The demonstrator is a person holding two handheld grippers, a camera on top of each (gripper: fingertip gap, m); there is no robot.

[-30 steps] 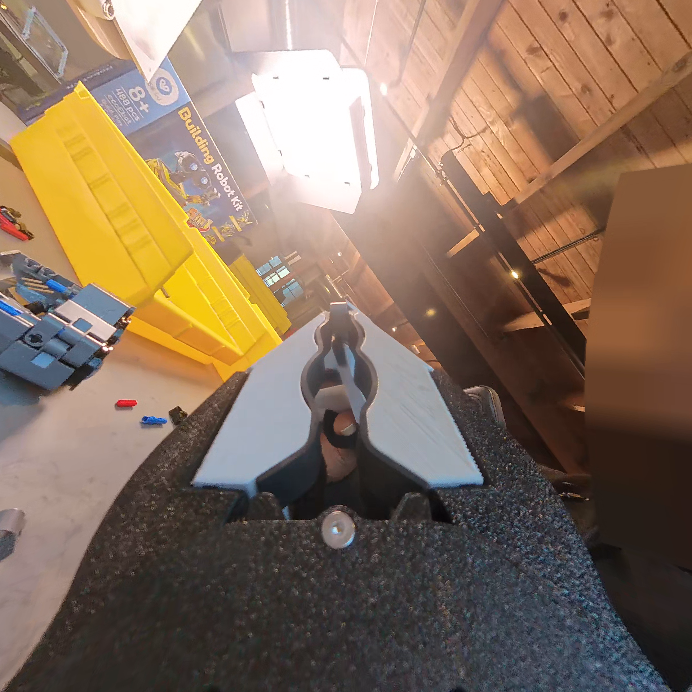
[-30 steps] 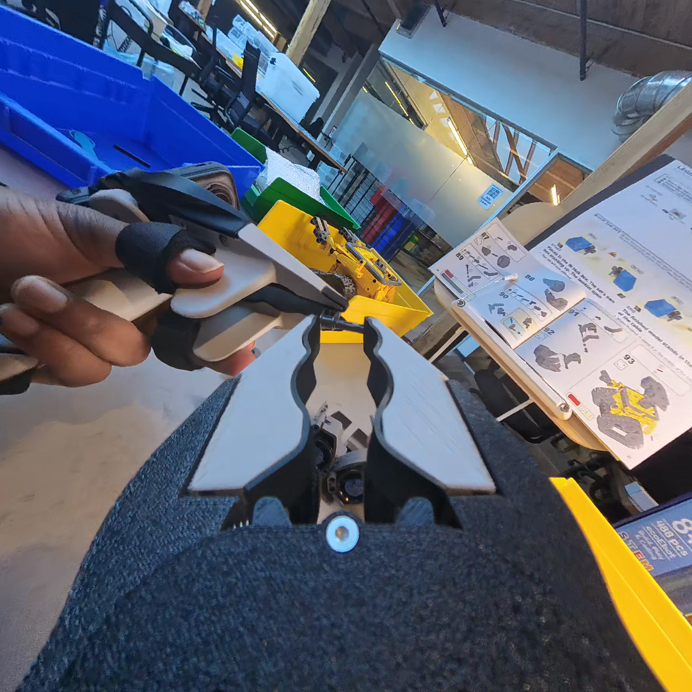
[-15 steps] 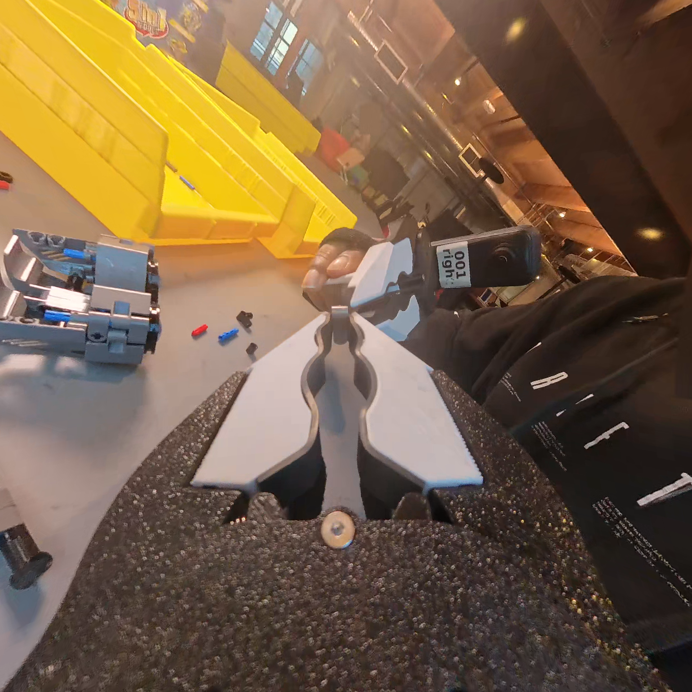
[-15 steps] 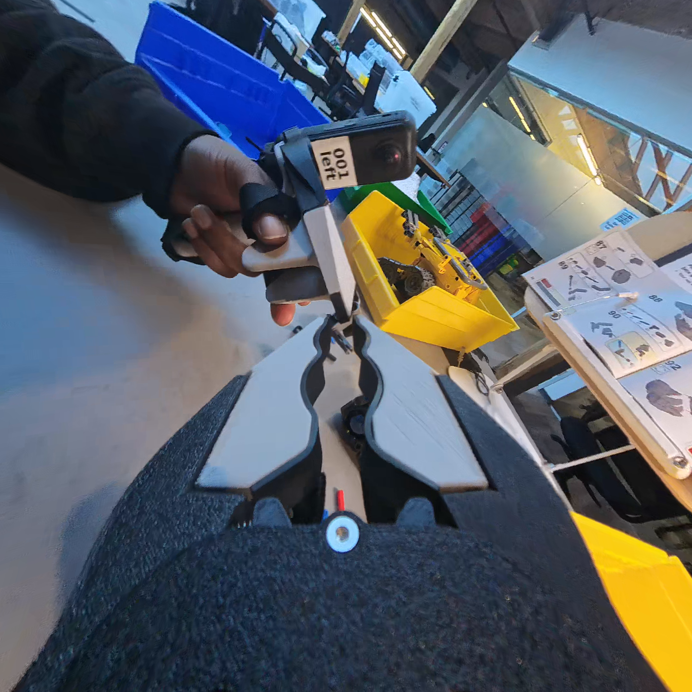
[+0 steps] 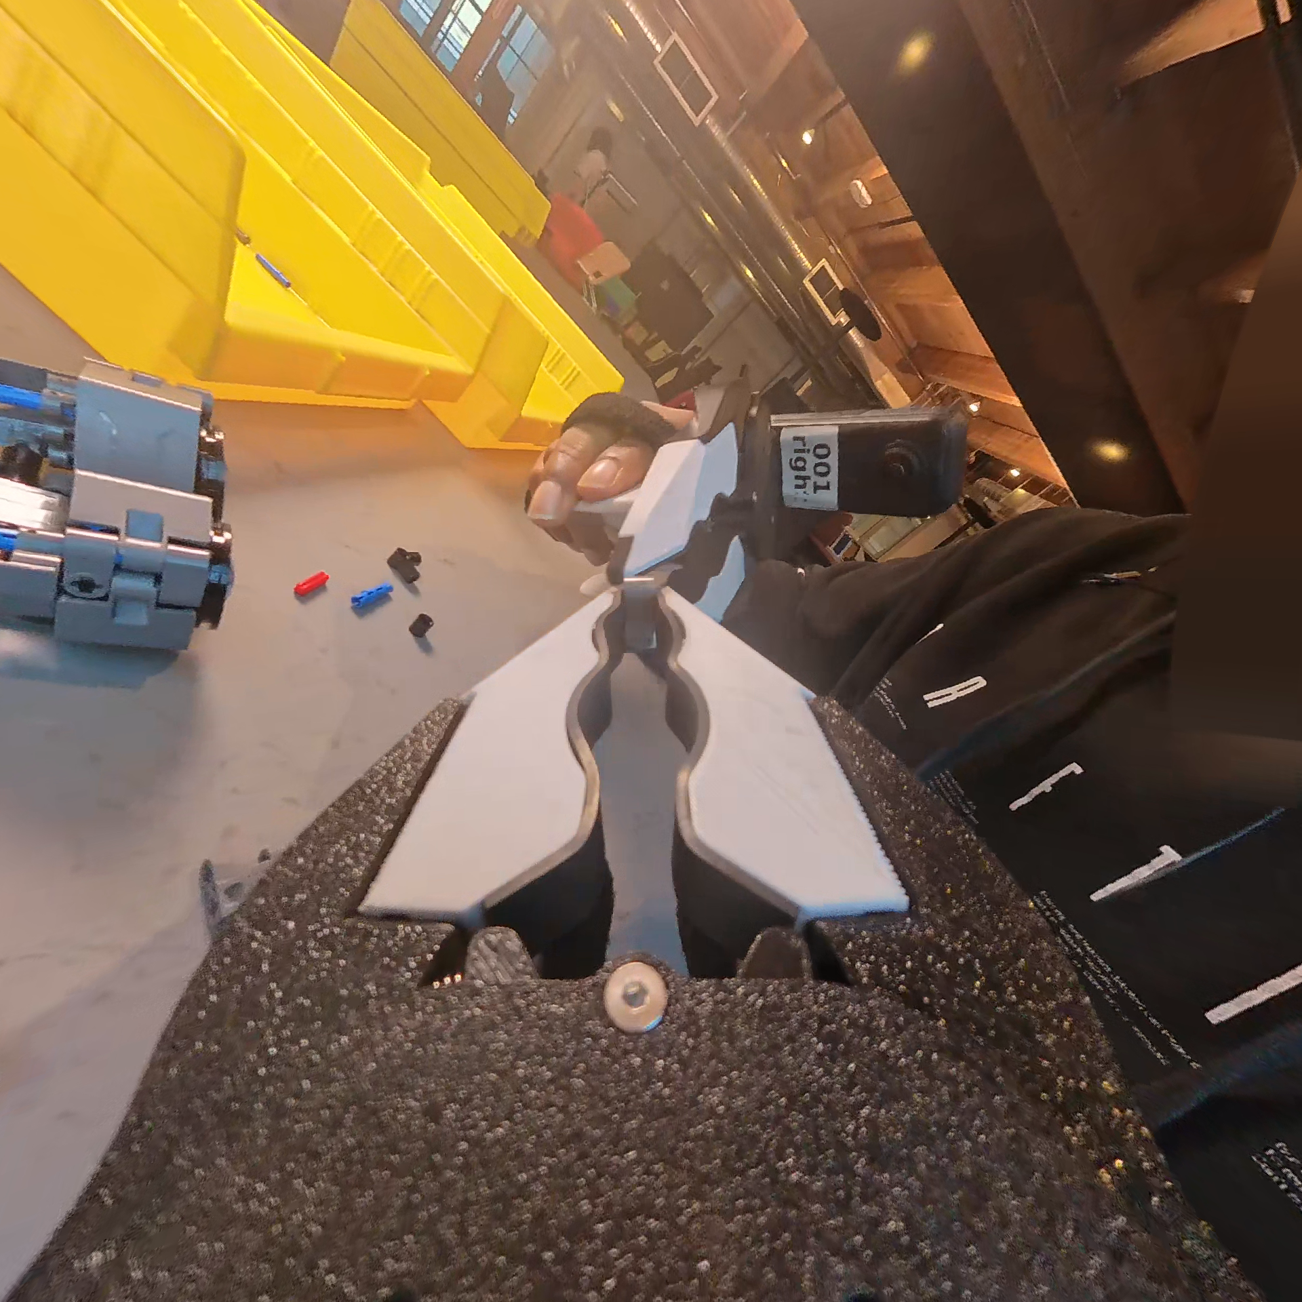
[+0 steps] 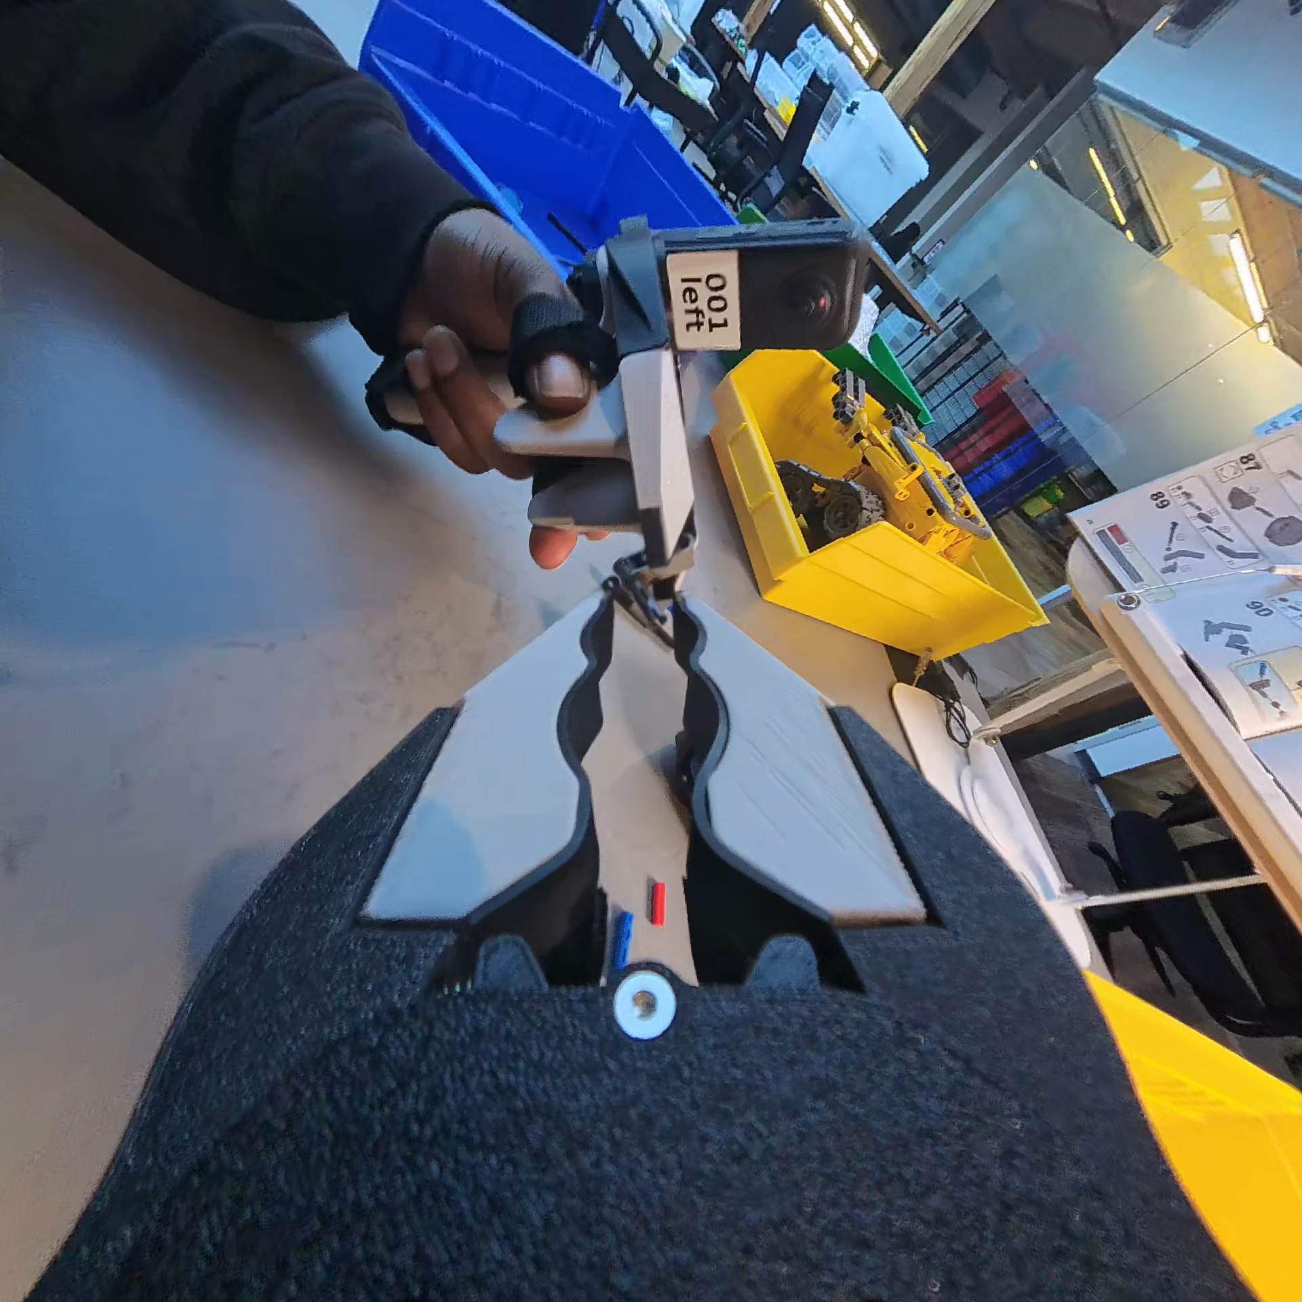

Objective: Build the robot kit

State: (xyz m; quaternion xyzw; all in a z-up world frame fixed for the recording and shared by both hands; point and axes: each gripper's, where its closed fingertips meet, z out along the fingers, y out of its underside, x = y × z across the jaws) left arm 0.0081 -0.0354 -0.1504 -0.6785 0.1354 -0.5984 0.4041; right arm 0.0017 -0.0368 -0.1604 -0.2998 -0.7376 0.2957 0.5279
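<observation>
Lying at far left, left wrist view: a grey brick assembly (image 5: 106, 521) rests on the table (image 5: 211, 740), with yellow bins (image 5: 282, 211) behind it in the upper left.
Loose bits, left of centre: a red pin (image 5: 311, 583), a blue pin (image 5: 370, 596) and two black connectors (image 5: 404, 562) lie near one another on the table, apart from the assembly.
Left gripper (image 5: 640, 599), centre: its fingers are closed down at the tips onto a small dark piece (image 5: 640, 623), held above the table.
Right of centre: the person's right hand (image 5: 592, 472) brings the other tool in tip to tip; a black sleeve (image 5: 986, 634) fills the right edge.
Right wrist view, upper left: the left hand (image 6: 479, 366) holds its tool pointing downward, with a blue bin (image 6: 535, 127) behind.
Right gripper (image 6: 641, 609), centre: its fingers stand narrowly parted either side of the dark piece; I cannot tell whether they pinch it.
Right of centre: a small yellow bin (image 6: 881, 585) holds a yellow vehicle model (image 6: 895, 465).
Far right: printed instruction sheets (image 6: 1233, 535) lean on a stand.
</observation>
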